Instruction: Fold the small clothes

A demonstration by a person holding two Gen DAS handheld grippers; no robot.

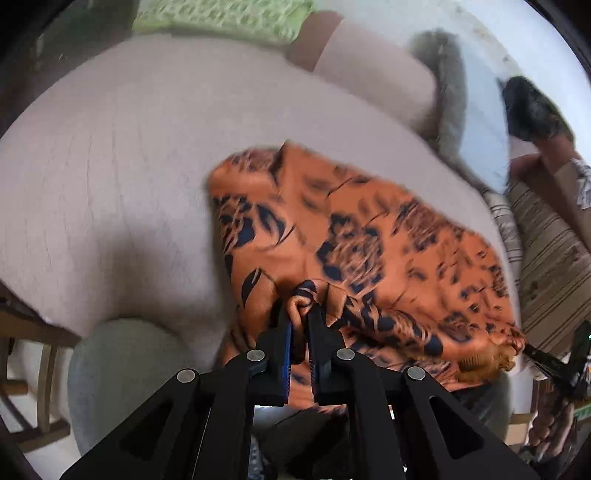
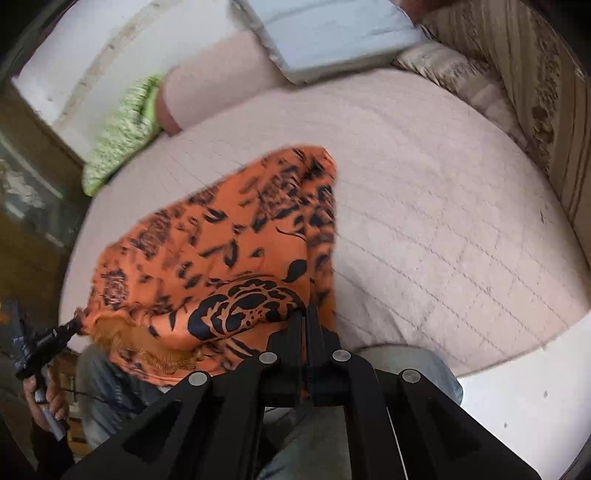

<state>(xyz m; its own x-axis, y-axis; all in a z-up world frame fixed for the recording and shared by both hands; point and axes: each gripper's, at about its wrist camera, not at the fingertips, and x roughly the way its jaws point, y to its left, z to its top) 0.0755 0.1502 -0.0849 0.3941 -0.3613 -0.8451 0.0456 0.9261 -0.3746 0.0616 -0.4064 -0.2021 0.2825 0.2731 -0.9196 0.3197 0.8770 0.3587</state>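
An orange cloth with a dark navy print (image 1: 354, 236) hangs stretched between my two grippers above a pale pink quilted bed (image 1: 110, 177). My left gripper (image 1: 301, 314) is shut on a bunched corner of the cloth. My right gripper (image 2: 306, 314) is shut on the opposite corner of the same cloth (image 2: 229, 251). The far end of the cloth lies toward the bed. In the right wrist view the left gripper (image 2: 74, 325) shows at the cloth's left corner. In the left wrist view the right gripper (image 1: 532, 352) shows at the cloth's right corner.
A green knitted pillow (image 1: 221, 18) and a pink bolster (image 1: 369, 66) lie at the bed's far side. A white pillow (image 2: 332, 33) and a striped beige cushion (image 2: 454, 74) sit by a patterned headboard. My jeans-clad knees (image 2: 406, 362) are below the grippers. A wooden chair (image 1: 33, 350) stands left.
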